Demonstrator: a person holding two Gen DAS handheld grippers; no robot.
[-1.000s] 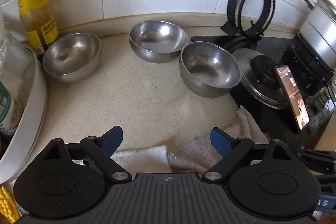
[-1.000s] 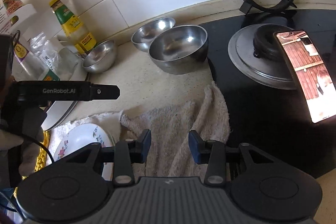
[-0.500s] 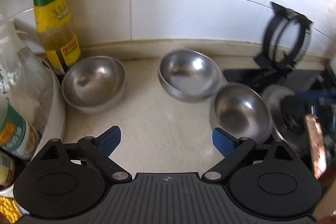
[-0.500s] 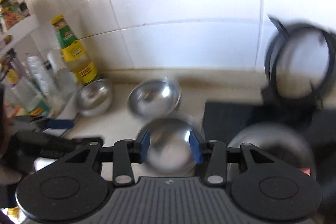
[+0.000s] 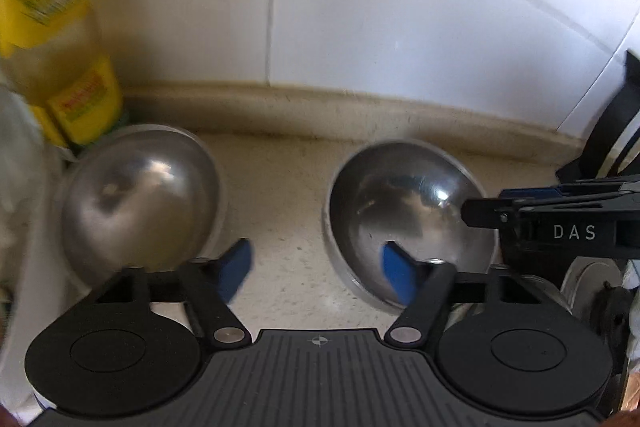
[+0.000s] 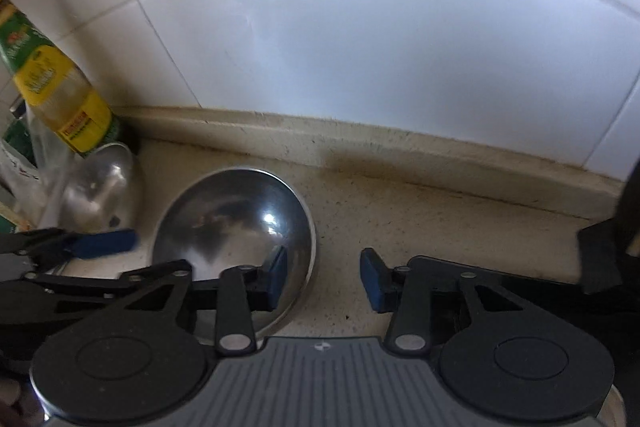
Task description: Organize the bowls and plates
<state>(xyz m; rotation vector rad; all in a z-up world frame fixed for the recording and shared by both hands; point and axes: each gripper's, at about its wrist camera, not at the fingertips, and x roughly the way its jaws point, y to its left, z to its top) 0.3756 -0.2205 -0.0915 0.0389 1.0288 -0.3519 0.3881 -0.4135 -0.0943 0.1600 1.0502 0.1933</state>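
Two steel bowls stand upright on the speckled countertop [image 5: 280,195], near the tiled wall [image 5: 400,27].

Left wrist view: the left bowl [image 5: 140,195] lies at 10 o'clock from the left gripper [image 5: 316,267], just beside a bottle [image 5: 52,39] with a yellow label at the far left. The right bowl [image 5: 404,211] lies at 1 o'clock. The left gripper's jaws are closing. The near rim of the right bowl sits between the blue pads [image 5: 398,277]: one pad is over the bowl's inside, the other over bare countertop. The pads do not press on the rim. The frame is blurred, so contact of the inner pad with the bowl wall cannot be confirmed. The right gripper [image 5: 560,215] enters from 3 o'clock, level with the right bowl's rim.

Right wrist view: the right gripper [image 6: 324,275] has its jaws closing with only bare countertop between them. Its left pad [image 6: 276,277] stands over the right edge of the larger bowl [image 6: 234,223] at 10 o'clock. The other bowl [image 6: 100,191] sits farther off at 10 o'clock, touching the bottle [image 6: 56,95]. The left gripper [image 6: 100,243] shows at 9 o'clock.
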